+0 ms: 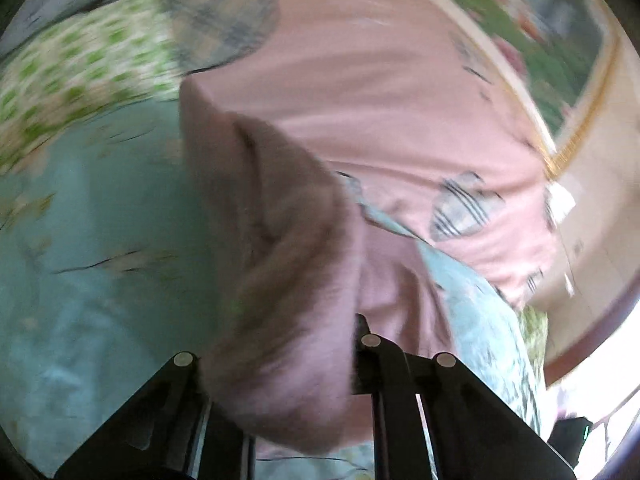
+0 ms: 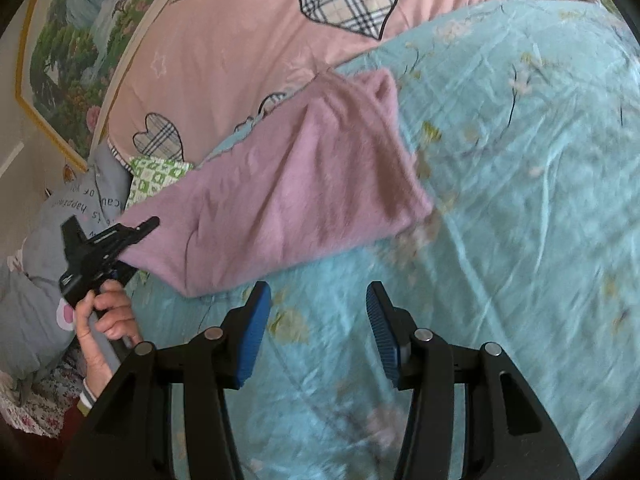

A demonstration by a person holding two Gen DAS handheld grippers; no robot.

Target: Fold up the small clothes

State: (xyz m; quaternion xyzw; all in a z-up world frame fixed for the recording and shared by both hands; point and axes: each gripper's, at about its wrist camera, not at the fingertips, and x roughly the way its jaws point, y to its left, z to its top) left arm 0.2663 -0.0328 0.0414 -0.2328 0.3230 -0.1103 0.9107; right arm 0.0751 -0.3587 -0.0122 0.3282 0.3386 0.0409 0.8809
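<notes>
A fuzzy pink garment [image 2: 296,184] hangs in the air over the teal floral bedsheet [image 2: 500,184]. My left gripper [image 2: 132,236] is shut on its left edge and holds it up; in the left wrist view the pink garment [image 1: 280,280] fills the space between the jaws and hides the fingertips. My right gripper [image 2: 318,332] is open and empty, its blue pads [image 2: 256,332] just below the garment's lower edge, not touching it.
A pink duvet with plaid hearts [image 2: 248,40] lies behind the sheet. A green-patterned folded cloth [image 2: 156,178] and a grey pillow [image 2: 36,300] sit at the left. A framed landscape picture [image 2: 68,60] hangs on the wall.
</notes>
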